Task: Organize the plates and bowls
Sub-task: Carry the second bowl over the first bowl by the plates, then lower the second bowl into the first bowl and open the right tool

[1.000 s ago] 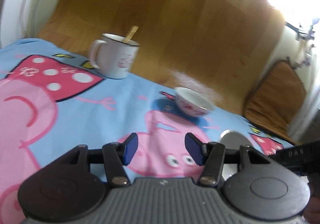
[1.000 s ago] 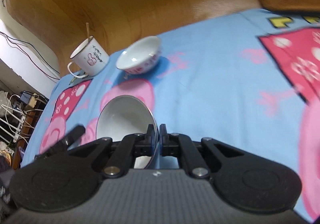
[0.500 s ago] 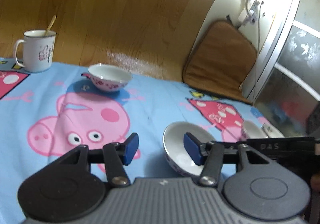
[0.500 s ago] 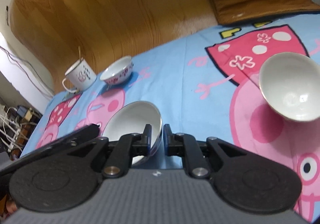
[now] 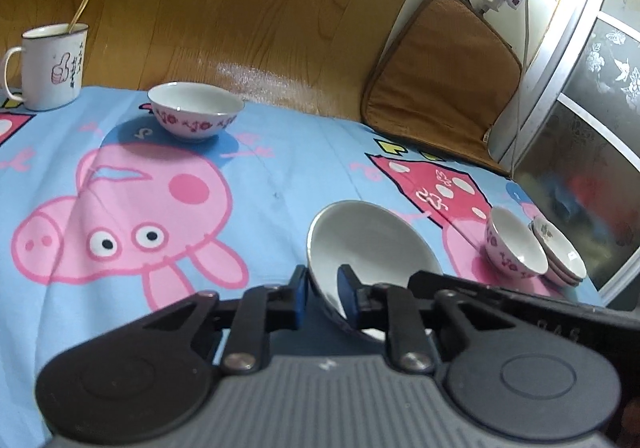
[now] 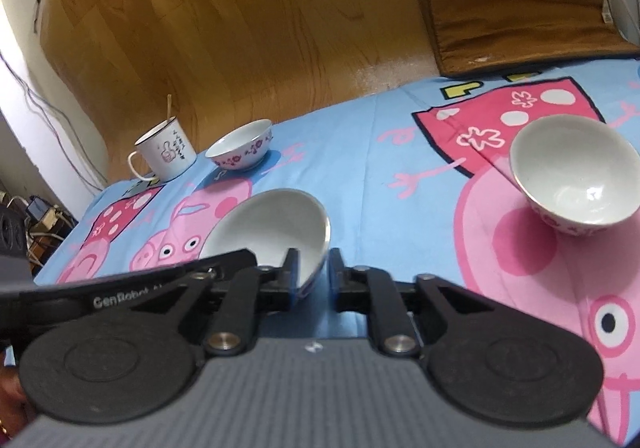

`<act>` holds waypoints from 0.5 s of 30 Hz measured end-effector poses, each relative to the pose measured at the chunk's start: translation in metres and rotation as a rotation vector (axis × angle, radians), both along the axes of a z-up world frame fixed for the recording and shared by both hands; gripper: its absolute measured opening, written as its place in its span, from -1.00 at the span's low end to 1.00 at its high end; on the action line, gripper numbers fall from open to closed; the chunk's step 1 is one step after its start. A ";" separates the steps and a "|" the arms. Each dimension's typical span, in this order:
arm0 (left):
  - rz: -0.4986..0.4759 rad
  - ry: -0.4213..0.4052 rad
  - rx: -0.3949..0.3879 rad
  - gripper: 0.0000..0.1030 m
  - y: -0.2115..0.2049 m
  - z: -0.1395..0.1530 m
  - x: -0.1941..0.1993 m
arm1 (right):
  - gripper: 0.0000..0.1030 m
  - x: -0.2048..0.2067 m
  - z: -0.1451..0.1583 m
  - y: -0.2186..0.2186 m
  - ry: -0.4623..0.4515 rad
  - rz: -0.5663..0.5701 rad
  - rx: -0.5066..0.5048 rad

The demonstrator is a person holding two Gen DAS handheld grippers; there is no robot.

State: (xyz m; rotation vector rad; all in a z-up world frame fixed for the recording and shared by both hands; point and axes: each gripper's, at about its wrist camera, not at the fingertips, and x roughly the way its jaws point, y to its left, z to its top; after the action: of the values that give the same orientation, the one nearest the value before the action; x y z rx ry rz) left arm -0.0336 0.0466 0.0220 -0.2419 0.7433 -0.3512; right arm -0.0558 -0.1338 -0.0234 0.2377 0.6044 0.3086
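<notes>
A: Change in the last second: the right tool (image 6: 313, 276), which had been pinched tight on the rim of the bowl (image 5: 372, 244), has eased apart. A strip of cloth (image 5: 280, 184) now shows between its outer finger and the bowl wall.

B: And the left tool (image 5: 323, 288)?

A: It was wide open and off the bowl. Now its fingers have narrowed and straddle the opposite rim, one inside and one outside. Whether the pads actually bear on the wall cannot be told from either view.

B: Reading for the task?

A: Probably a handover, right to left, under way but not confirmed. The bowl is tilted, mouth toward the mug (image 5: 54, 68), well on the near side of it.

B: Other pieces?

A: A second bowl (image 5: 195, 116) stands just beside the mug. A third bowl (image 6: 576, 176) and a stack (image 5: 560, 252) sit far from the mug, on its right.

B: Pose?

A: Both tools are low over the cloth, roughly level, meeting the bowl from opposite sides. The left tool's body crosses the right wrist view.
</notes>
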 end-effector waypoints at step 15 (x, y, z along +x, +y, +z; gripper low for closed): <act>-0.227 -0.092 0.029 -0.72 -0.113 0.040 0.033 | -0.78 -0.037 0.030 -0.073 -0.253 -0.264 -0.073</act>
State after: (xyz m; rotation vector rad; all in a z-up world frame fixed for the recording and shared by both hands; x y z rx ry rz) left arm -0.0009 -0.0662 0.0617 -0.1132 0.6855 -0.5632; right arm -0.0930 -0.2064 0.0068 0.2020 0.3285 0.0588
